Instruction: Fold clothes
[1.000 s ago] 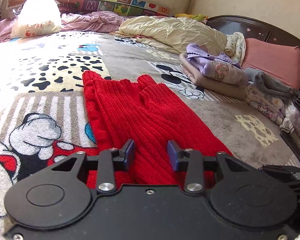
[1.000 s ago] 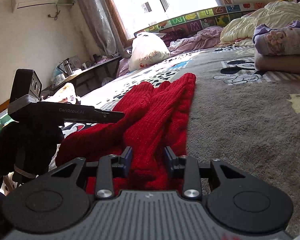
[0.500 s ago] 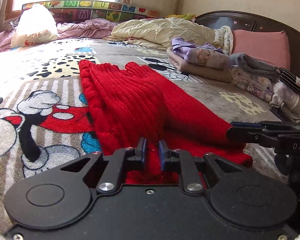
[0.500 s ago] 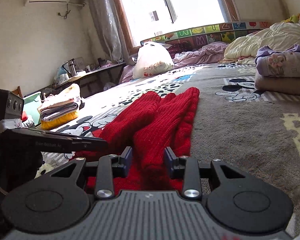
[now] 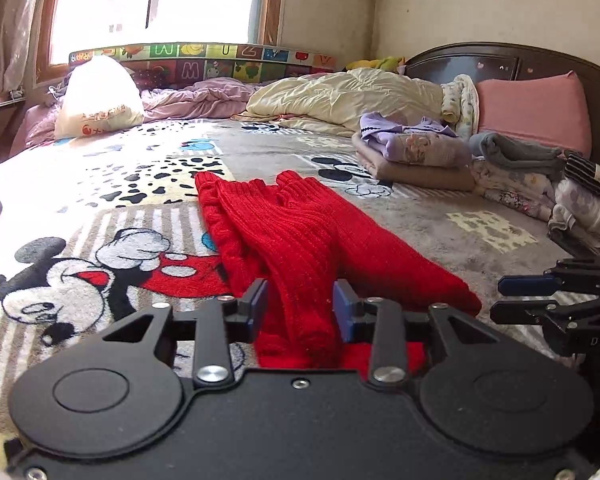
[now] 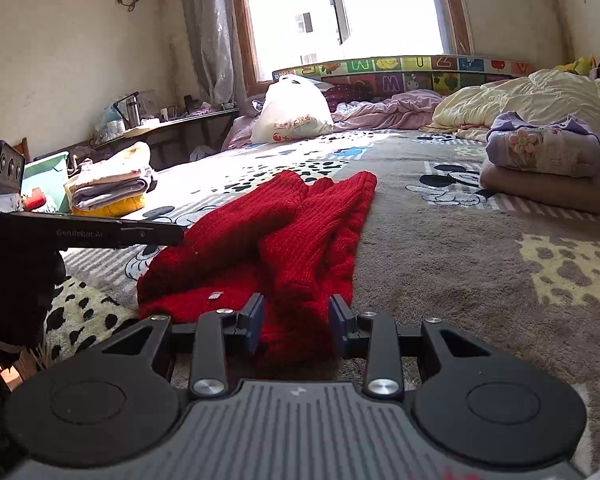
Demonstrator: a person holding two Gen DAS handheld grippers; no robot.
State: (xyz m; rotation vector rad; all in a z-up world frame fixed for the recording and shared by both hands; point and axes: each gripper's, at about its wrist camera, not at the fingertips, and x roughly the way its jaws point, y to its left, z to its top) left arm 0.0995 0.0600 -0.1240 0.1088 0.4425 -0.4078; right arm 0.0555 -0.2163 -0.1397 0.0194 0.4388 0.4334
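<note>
A red knitted sweater (image 5: 300, 240) lies folded lengthwise on the Mickey Mouse blanket (image 5: 100, 248), both sleeves laid over its body. My left gripper (image 5: 300, 310) is open, its blue pads either side of a sleeve end at the near hem. The sweater also shows in the right wrist view (image 6: 268, 240). My right gripper (image 6: 296, 320) is open, its pads straddling the other sleeve end. The right gripper shows at the right edge of the left wrist view (image 5: 540, 296); the left tool's body shows at the left in the right wrist view (image 6: 100, 234).
Folded clothes (image 5: 416, 156) are stacked on the bed's right, with more piles (image 5: 560, 196) by the pink pillow (image 5: 536, 108). A cream quilt (image 5: 340, 100) and white bag (image 5: 98, 98) lie at the far end. Another folded stack (image 6: 108, 184) sits at the left.
My left gripper has opened from nearly shut and let the sleeve end rest on the sweater. Both wrist views have tilted up a little. The right gripper stays open.
</note>
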